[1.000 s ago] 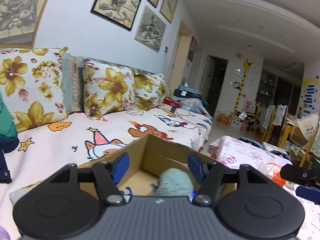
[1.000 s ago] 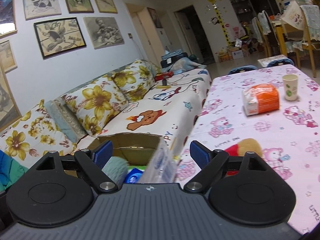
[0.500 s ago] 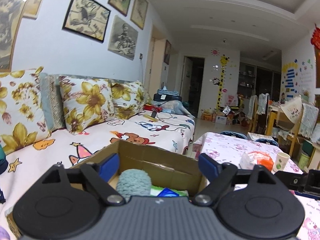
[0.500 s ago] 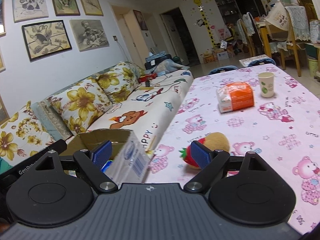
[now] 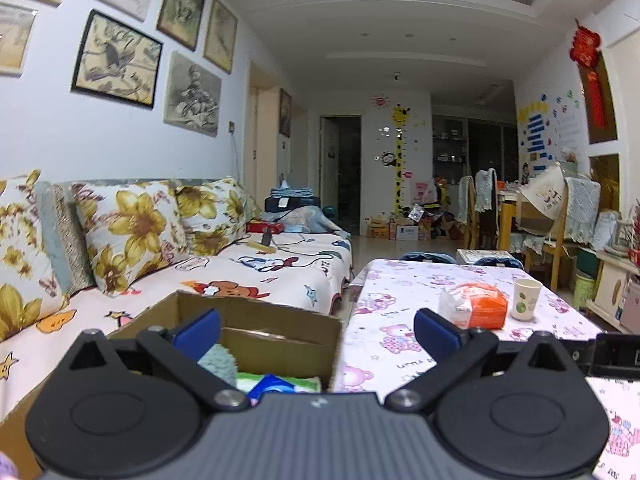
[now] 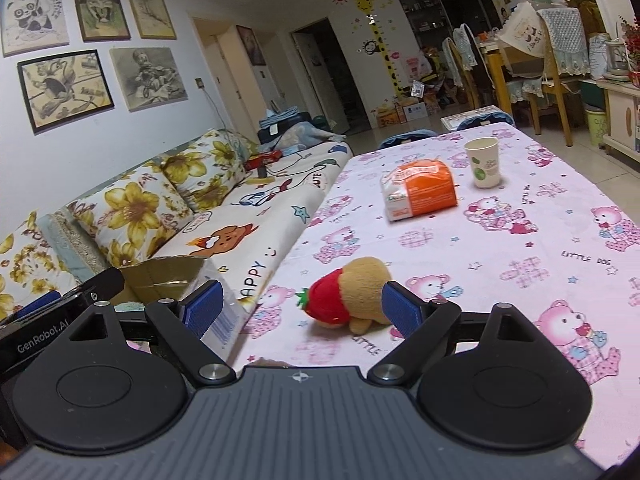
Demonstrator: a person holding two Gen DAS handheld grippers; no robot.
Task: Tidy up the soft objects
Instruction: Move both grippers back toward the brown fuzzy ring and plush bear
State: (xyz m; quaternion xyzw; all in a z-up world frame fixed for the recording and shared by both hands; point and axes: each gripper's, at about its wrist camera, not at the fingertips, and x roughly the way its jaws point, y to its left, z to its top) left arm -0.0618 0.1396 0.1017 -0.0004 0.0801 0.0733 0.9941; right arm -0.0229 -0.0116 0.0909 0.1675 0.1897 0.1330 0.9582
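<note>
A long table (image 6: pixel 500 240) under a pink cloth printed with teddy bears serves as the landmark of the room. Along its left side runs a sofa (image 5: pixel 256 276) covered in a white cartoon sheet, with yellow-flowered cushions (image 5: pixel 132 232) against a wall hung with framed drawings (image 5: pixel 116 60). Beyond the table's far end stand wooden chairs (image 6: pixel 540 56) draped with cloths, and a giraffe height chart (image 5: pixel 398 160) is stuck to the back wall beside a dark doorway.

On the table, toward its far end, an orange-and-white packet (image 6: pixel 420 190) lies just beside a paper cup (image 6: pixel 483 162) that stands upright. Nearer, close to the table's left edge, a brown plush toy with a red strawberry part (image 6: pixel 348 296) lies on the cloth.

At the table's near left corner, on the sofa side, sits an open cardboard box (image 5: pixel 276 332). Inside it show a fluffy grey-green soft thing (image 5: pixel 218 362), a strip of green fabric (image 5: pixel 276 382) and a blue object (image 5: pixel 272 386) that is only partly visible.

The left gripper (image 5: pixel 316 328) hovers over the box's right wall with its jaws opening wide and nothing between them. The right gripper (image 6: pixel 300 308) hangs above the table with its jaws spread; the plush toy lies ahead in the gap between its fingertips, and the pads do not press on it.
</note>
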